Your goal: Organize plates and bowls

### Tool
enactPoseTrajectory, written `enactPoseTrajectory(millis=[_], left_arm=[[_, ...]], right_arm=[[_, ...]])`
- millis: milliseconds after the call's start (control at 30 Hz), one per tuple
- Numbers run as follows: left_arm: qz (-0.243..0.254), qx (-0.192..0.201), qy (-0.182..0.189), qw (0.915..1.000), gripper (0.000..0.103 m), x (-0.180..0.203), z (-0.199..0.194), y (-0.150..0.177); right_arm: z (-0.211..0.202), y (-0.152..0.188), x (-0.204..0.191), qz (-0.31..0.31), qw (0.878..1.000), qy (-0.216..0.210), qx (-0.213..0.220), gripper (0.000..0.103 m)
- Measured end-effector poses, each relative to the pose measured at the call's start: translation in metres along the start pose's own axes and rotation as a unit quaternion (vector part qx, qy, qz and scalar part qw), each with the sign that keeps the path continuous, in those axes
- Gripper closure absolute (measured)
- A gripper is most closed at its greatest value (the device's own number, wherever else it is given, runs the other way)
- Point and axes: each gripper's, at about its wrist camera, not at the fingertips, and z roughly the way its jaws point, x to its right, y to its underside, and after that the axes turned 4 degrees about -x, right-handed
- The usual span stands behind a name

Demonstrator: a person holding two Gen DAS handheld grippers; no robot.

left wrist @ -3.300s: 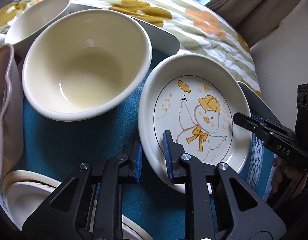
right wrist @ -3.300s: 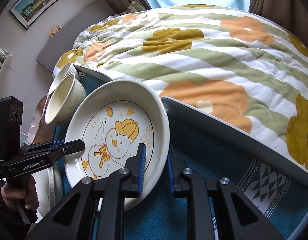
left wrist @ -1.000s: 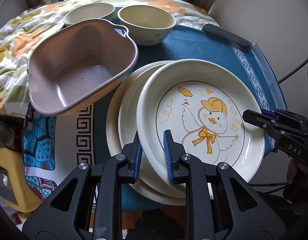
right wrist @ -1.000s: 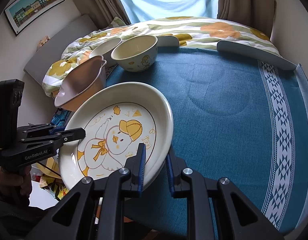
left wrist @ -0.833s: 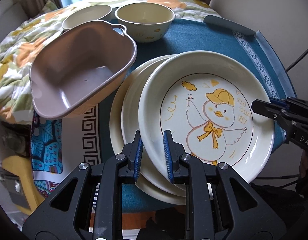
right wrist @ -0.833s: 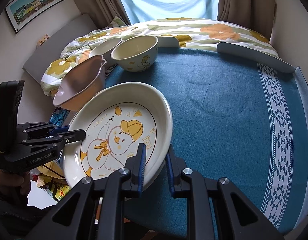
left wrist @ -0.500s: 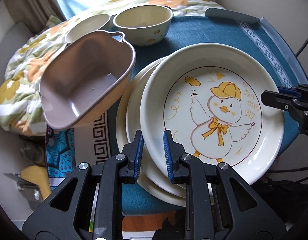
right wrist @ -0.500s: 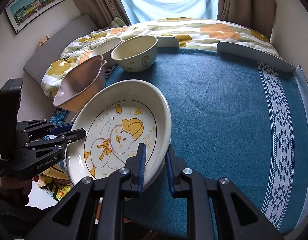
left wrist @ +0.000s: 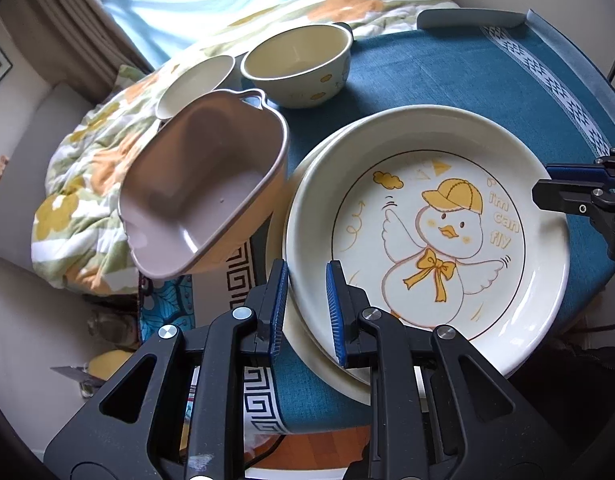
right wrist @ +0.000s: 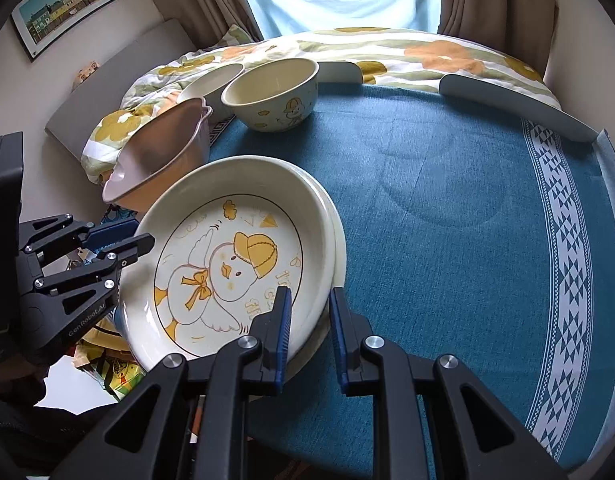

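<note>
A cream plate with a duck drawing (left wrist: 435, 216) (right wrist: 231, 256) sits on top of a stack of cream plates (left wrist: 303, 344) at the table's near left edge. My left gripper (left wrist: 305, 300) straddles the duck plate's near rim, jaws slightly apart on either side. My right gripper (right wrist: 309, 316) straddles the opposite rim the same way. A pink handled dish (left wrist: 199, 196) (right wrist: 159, 160) sits tilted to the left of the stack. A cream bowl with duck print (left wrist: 297, 66) (right wrist: 271, 94) and a smaller cream bowl (left wrist: 193, 84) (right wrist: 211, 80) stand behind.
The round table has a teal cloth (right wrist: 447, 200) with a white patterned border (right wrist: 567, 240). A floral quilt (right wrist: 387, 56) lies behind the table. Grey raised guards (right wrist: 515, 104) line the far edge. The stack hangs near the table's edge above the floor.
Both grippers carried the duck plate from the far side and brought it down onto the stack of plates. The jaws now stand a little wider around its rim.
</note>
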Motion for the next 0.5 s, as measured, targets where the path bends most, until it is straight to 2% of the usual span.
enactPoseTrajectory(millis=[333, 500], left_arm=[[-0.007, -0.002, 0.015, 0.9999, 0.086, -0.002, -0.001, 0.000], [-0.026, 0.010, 0.019, 0.9994, 0.086, -0.012, -0.014, -0.006]], right_arm=[[0.000, -0.001, -0.001, 0.006, 1.000, 0.004, 0.000, 0.085], [-0.012, -0.003, 0.001, 0.023, 1.000, -0.004, 0.020, 0.085]])
